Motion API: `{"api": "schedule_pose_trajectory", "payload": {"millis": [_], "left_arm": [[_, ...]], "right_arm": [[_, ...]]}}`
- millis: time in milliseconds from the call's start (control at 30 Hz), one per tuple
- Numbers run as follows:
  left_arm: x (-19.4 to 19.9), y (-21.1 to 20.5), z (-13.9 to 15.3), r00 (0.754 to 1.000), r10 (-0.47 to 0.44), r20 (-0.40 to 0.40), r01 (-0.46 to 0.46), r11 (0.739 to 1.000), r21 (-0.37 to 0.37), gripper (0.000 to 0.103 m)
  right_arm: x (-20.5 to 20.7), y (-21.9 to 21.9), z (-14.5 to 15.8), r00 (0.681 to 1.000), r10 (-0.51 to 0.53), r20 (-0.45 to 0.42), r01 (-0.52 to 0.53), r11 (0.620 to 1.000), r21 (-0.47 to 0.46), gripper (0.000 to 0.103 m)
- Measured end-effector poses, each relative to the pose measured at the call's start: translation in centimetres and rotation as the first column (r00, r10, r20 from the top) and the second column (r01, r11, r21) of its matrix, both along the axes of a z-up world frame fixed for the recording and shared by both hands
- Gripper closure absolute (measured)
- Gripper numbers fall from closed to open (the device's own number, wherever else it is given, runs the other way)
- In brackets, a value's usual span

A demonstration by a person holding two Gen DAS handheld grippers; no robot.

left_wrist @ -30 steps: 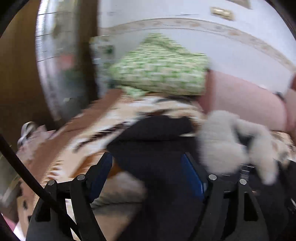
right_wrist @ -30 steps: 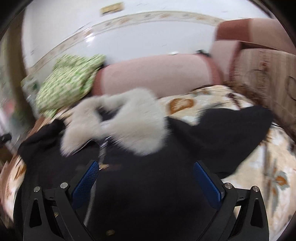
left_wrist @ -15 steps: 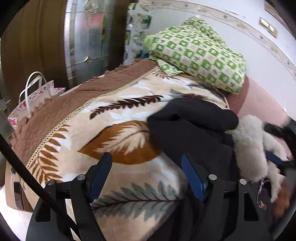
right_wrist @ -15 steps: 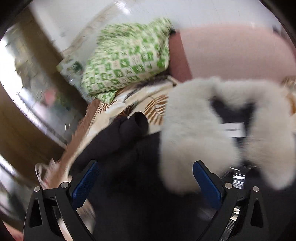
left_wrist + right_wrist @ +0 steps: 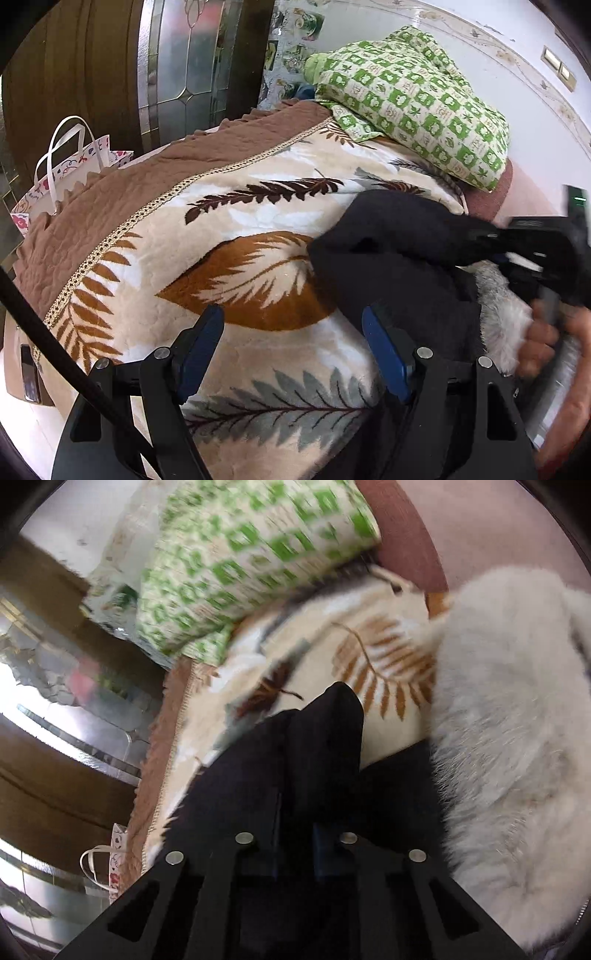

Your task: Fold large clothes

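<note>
Left wrist view looking low across leaf blanket (image 5: 258,221), pillow (image 5: 413,99) at 1 o'clock. Right wrist view tilting, sitting close over black coat (image 5: 295,760). Both sharing blanket, pillow, coat.

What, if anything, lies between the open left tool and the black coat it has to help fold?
Nothing visible does. The left tool hangs open over the leaf-patterned blanket, with the black coat right at its right finger. The right tool is shut on the coat's sleeve.

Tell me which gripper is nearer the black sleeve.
Right. The right gripper is shut on the black sleeve; the left gripper hangs open beside it, over the blanket.
</note>
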State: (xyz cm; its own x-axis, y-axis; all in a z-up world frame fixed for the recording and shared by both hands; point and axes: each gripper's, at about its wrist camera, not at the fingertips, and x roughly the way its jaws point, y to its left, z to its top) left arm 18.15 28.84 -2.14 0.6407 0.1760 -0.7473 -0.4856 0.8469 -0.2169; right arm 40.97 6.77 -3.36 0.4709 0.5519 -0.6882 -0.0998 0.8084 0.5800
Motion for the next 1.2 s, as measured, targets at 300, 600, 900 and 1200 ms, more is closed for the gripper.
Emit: {"api": "schedule_pose_trajectory", "payload": {"millis": [300, 600, 900, 1200], "left_arm": [[-0.8, 2.5, 0.0, 0.997, 0.081, 0.013, -0.080, 0.996, -0.049, 0.027], [-1.1, 0.7, 0.0, 0.996, 0.090, 0.027, -0.088, 0.994, -0.066, 0.027], [-0.5, -0.7, 0.6, 0.999, 0.029, 0.036, -0.029, 1.000, 0.005, 0.027], [0.0, 0.6, 0.2, 0.999, 0.030, 0.029, -0.028, 0.998, -0.052, 0.027]], "right_arm": [[-10.9, -8.2, 9.5, 0.984, 0.014, 0.179, -0.022, 0.999, 0.046, 0.102], [-18.1, -15.2, 12.0, 0.972, -0.011, 0.235, 0.043, 0.990, -0.132, 0.099], [-9.4, -10.6, 1.4, 0.993, -0.120, -0.001, 0.119, 0.984, 0.136, 0.012], [-2.5, -2.9, -2.6, 0.997, -0.006, -0.078, 0.012, 0.997, 0.075, 0.071]]}}
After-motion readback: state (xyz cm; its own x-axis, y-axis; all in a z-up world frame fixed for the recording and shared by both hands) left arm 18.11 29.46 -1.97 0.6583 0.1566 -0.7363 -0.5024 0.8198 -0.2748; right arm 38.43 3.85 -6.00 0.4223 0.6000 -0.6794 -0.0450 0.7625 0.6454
